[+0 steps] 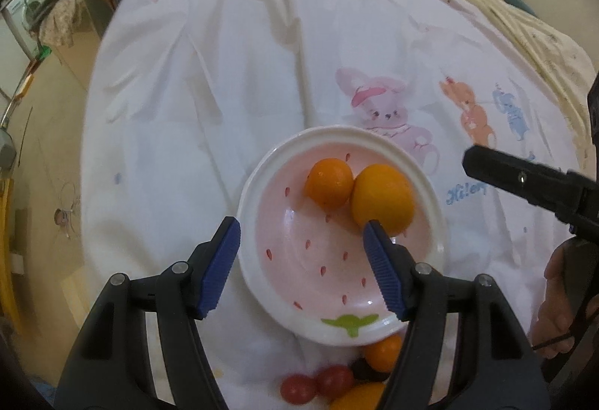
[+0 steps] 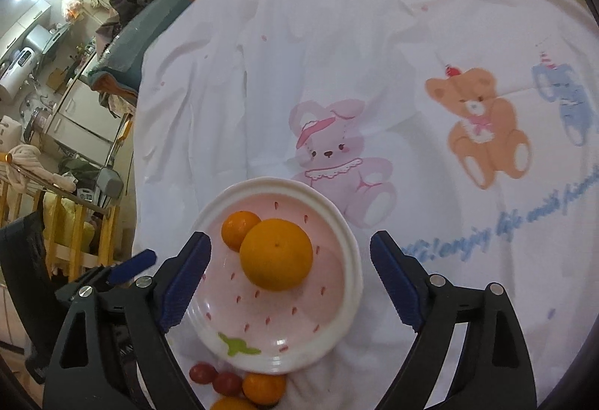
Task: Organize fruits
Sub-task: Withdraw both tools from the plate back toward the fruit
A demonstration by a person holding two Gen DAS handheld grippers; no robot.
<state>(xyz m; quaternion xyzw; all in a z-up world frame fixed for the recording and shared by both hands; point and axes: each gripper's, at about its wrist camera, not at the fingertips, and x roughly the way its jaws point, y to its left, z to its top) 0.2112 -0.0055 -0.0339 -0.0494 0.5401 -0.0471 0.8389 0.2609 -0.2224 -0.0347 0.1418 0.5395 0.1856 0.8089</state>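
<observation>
Both the left hand-held gripper and the right hand-held gripper hang released over the plate, the loose fruits lying just beside its near rim, beneath both.

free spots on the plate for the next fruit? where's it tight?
Free: the plate's near half, from the green leaf mark up to the large orange. Tight: far side, where the small orange touches the large one, and the near rim, with cherry tomatoes bunched beside it.
</observation>
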